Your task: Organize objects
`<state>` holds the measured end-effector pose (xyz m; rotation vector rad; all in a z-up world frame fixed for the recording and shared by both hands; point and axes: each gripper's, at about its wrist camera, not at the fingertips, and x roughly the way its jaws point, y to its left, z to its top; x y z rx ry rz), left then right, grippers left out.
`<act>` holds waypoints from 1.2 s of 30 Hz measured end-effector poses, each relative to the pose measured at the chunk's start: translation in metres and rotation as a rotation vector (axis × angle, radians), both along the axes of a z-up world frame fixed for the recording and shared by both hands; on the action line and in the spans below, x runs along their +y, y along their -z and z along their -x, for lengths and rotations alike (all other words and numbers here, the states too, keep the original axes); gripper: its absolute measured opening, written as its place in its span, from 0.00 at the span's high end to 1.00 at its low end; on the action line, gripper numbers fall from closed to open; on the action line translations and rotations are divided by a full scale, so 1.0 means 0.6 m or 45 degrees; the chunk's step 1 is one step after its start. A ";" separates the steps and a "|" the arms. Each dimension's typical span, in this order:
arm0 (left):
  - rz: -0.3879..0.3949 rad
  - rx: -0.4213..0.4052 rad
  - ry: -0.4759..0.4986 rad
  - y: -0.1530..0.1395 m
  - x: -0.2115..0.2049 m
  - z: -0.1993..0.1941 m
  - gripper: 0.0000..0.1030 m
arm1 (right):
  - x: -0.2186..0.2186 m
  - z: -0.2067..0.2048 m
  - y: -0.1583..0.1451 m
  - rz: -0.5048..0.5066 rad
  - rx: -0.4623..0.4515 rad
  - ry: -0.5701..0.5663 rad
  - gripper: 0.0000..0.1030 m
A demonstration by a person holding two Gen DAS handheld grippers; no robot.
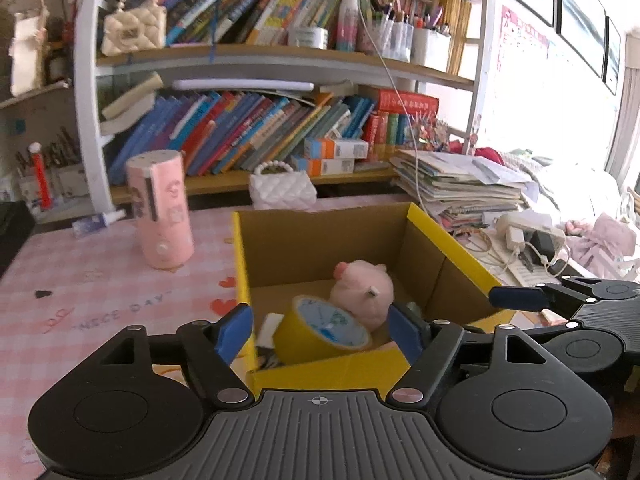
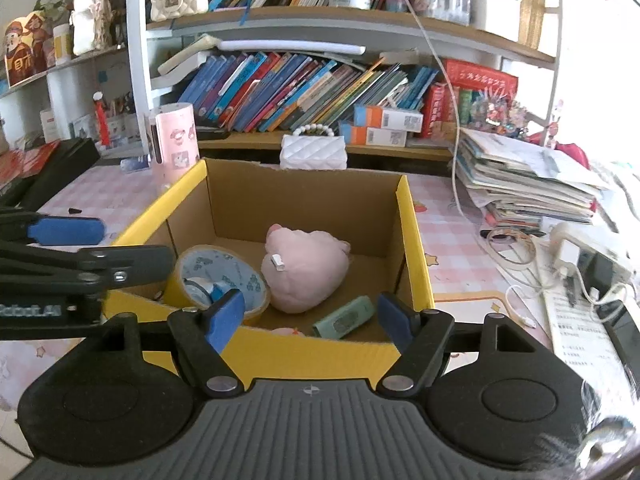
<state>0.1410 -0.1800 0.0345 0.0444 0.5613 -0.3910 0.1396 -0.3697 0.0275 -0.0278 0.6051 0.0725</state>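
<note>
Bookshelves (image 2: 320, 92) back the yellow box (image 2: 412, 240); both claws, left (image 1: 320, 334) and right (image 2: 310, 318), spread, empty.

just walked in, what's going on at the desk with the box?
A person with a gripper in each hand is tidying small things into a yellow cardboard box on the pink checked table. Inside lie a roll of yellow tape, a pink plush toy and a small green item. Both the left gripper and right gripper hang open and empty at the box's near edge. A pink cylinder and a white purse stand outside the box.
</note>
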 end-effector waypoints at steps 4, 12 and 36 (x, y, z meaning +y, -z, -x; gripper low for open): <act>-0.021 -0.028 -0.032 -0.006 0.033 0.030 0.20 | 0.030 0.024 -0.005 -0.031 0.011 0.021 0.28; -0.054 -0.009 -0.191 0.004 0.110 0.087 0.11 | 0.115 0.069 -0.010 -0.016 0.007 0.030 0.23; -0.069 0.109 -0.320 0.039 0.230 0.217 0.03 | 0.245 0.220 0.016 0.084 -0.004 0.175 0.00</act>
